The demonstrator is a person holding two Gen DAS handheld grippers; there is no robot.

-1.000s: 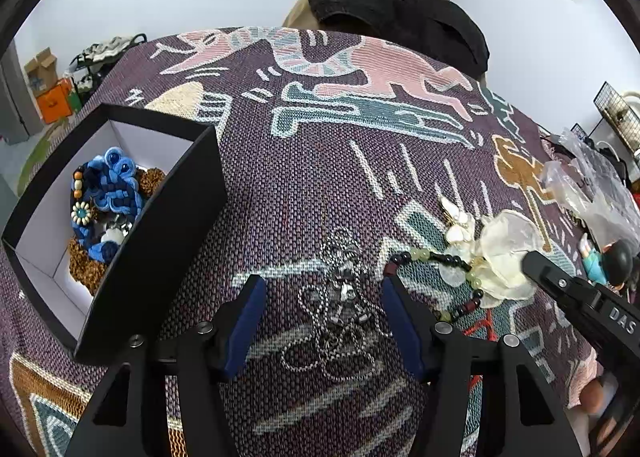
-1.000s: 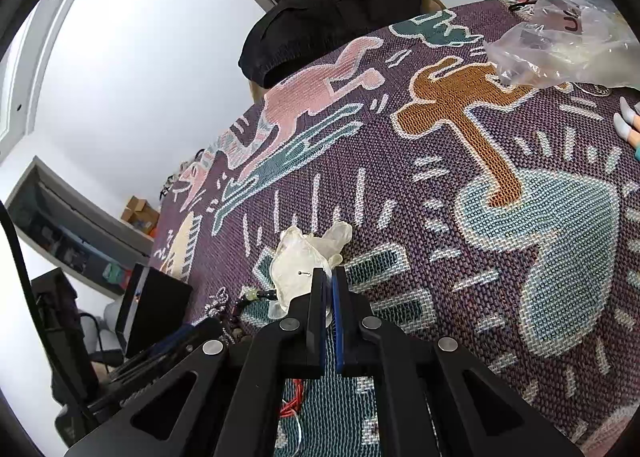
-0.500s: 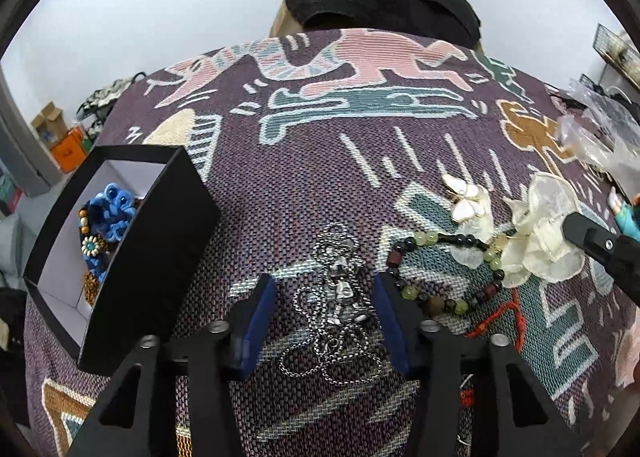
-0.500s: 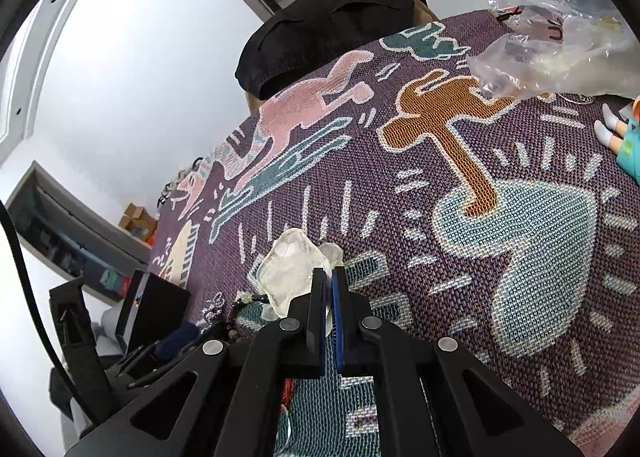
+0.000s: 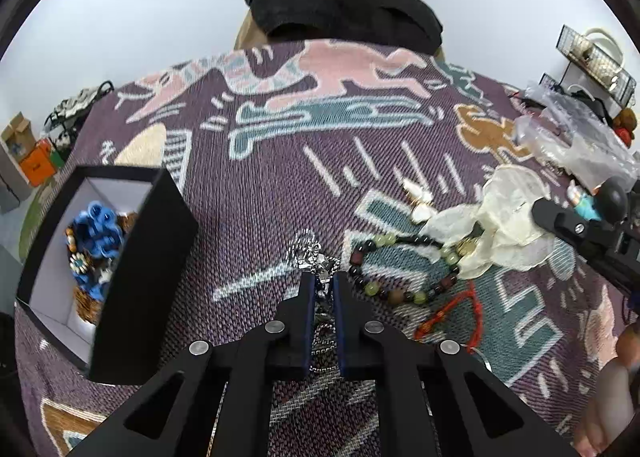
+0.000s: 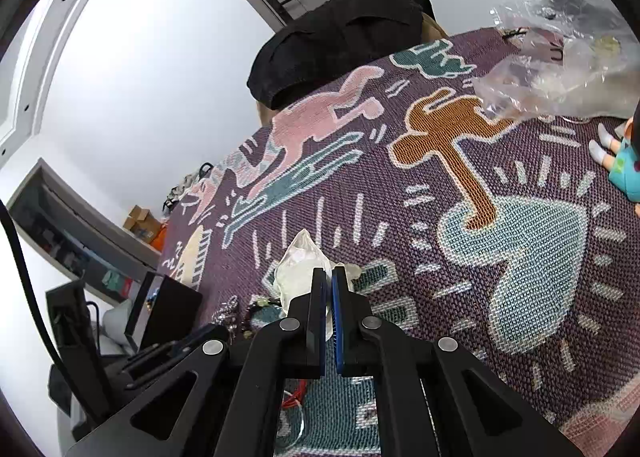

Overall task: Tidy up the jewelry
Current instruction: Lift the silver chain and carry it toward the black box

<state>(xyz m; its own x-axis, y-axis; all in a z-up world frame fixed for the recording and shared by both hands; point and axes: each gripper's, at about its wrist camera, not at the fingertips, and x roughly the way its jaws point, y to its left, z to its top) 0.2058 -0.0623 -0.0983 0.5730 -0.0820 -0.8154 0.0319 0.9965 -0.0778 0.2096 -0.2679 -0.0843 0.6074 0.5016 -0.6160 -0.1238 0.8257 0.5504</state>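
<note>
Clamping the silver chain [image 5: 320, 263], left tool [image 5: 322, 285] has just closed on it; black box [image 5: 140, 281] lies leftward, nearest this hand. Right tool [image 6: 329, 277] pinched together, empty.

Each hand-held gripper, the left hand-held gripper [image 5: 323, 281] and the right hand-held gripper [image 6: 329, 273], is built of matte black angular arms. Round silver screws are set into the arms, and blue pads are fitted on the inner finger faces.

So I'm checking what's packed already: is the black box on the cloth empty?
No, the black box already holds blue knotted jewelry and some beaded pieces.
</note>
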